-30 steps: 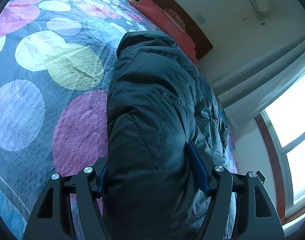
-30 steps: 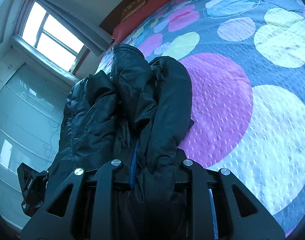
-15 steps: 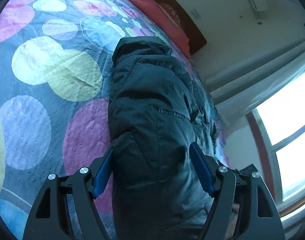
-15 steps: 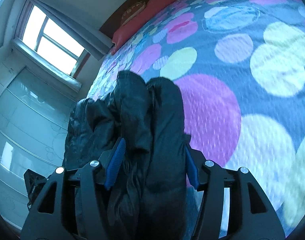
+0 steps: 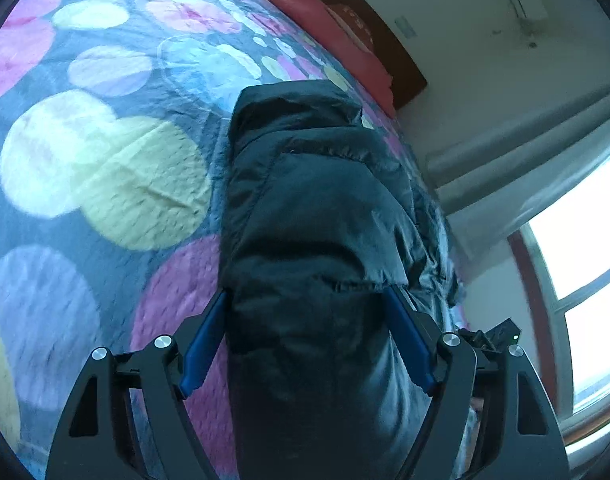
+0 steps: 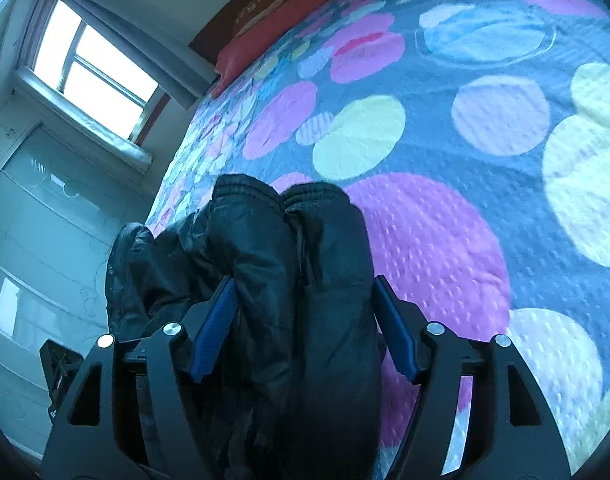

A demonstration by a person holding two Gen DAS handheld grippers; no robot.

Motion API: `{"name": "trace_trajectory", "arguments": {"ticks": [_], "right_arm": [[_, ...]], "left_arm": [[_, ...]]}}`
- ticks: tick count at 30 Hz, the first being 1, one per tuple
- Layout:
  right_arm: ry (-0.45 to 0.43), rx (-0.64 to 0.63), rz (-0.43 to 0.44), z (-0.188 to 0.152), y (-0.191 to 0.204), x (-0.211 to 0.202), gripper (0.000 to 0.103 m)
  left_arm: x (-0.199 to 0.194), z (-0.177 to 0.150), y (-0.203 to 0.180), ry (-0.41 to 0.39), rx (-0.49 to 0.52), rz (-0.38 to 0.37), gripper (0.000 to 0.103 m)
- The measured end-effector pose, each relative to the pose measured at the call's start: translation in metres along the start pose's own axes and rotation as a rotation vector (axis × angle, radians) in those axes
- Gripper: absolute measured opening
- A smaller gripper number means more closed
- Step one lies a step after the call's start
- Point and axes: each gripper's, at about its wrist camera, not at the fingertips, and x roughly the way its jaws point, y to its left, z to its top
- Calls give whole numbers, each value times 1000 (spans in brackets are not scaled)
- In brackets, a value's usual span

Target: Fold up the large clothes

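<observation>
With both the left gripper [image 5: 305,336] and right gripper [image 6: 303,324] spread apart around the black padded jacket [image 5: 321,216] near the dotted bedspread's [image 5: 105,184] window-side edge, a straight backward withdrawal seemed wisest, sparing the fold.

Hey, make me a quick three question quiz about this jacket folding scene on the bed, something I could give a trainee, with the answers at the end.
1. True or false: the black puffer jacket lies on a plain white sheet.
2. Multiple choice: what sits between the fingers of the right gripper? A) a red pillow B) bunched parts of the jacket C) nothing
3. Short answer: how do the fingers of the left gripper stand against the jacket?

Key
1. False. It lies on a bedspread printed with coloured circles.
2. B. Two padded bulges of the jacket fill the gap.
3. Spread wide, one blue pad on each side of the jacket bundle, not squeezing it.
</observation>
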Motion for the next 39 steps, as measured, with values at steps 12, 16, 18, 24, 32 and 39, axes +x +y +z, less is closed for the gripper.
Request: {"name": "trace_trajectory", "arguments": {"ticks": [12,16,18,24,32,39], "right_arm": [[-2,52,-15,-7,-17,28,24],[-11,52,-11,-8,-17,22,26],[-20,72,-3,-10,-21,14,31],[-47,61,-2,-22,-17,-18,41],[-65,83,36,-54,-10,-59,54],[-14,29,-48,-84,-4,-62,31]], "left_arm": [[36,4,-18,12,103,154,68],[31,2,-17,9,106,128,69],[25,1,-16,6,99,117,70],[5,-6,-17,-21,117,121,70],[-28,-45,-20,-35,83,87,73],[-38,-78,-29,-59,162,136,67]]}}
